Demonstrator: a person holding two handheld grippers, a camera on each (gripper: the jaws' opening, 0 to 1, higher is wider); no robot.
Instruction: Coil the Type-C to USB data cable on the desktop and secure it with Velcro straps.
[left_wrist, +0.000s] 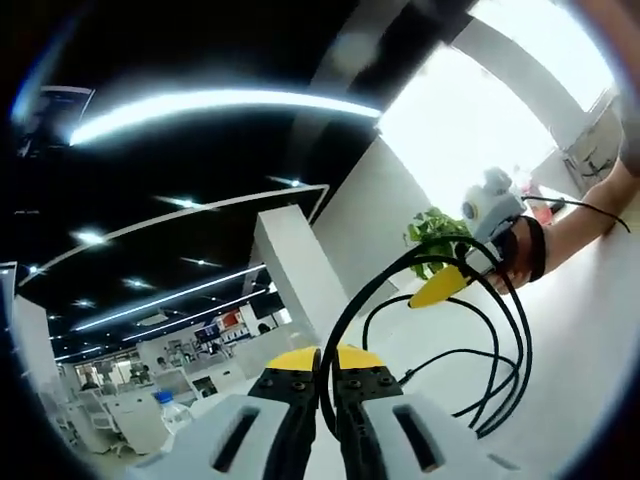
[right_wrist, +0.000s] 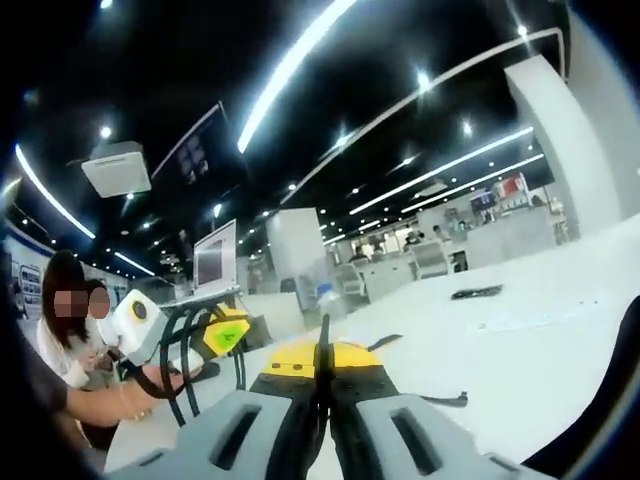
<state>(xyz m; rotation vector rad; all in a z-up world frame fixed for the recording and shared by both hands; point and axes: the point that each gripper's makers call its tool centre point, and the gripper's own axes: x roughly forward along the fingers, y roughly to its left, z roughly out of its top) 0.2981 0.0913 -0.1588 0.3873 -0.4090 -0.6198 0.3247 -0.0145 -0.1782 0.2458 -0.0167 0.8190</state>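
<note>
The cable is gathered into several black loops, about three or four strands being countable in the left gripper view, and is held up above the white desktop. One cable is seen. The loops are stretched between the two grippers, so the long axis of the coil runs from one to the other. The left gripper is clenched on a strand that rises from between its jaws; the right gripper is likewise closed on a strand. Both are thus equally near. Two dark strips are seen lying on the desktop well ahead of the right gripper, possibly the Velcro straps, though this cannot be told. Fastening is judged not yet done.
</note>
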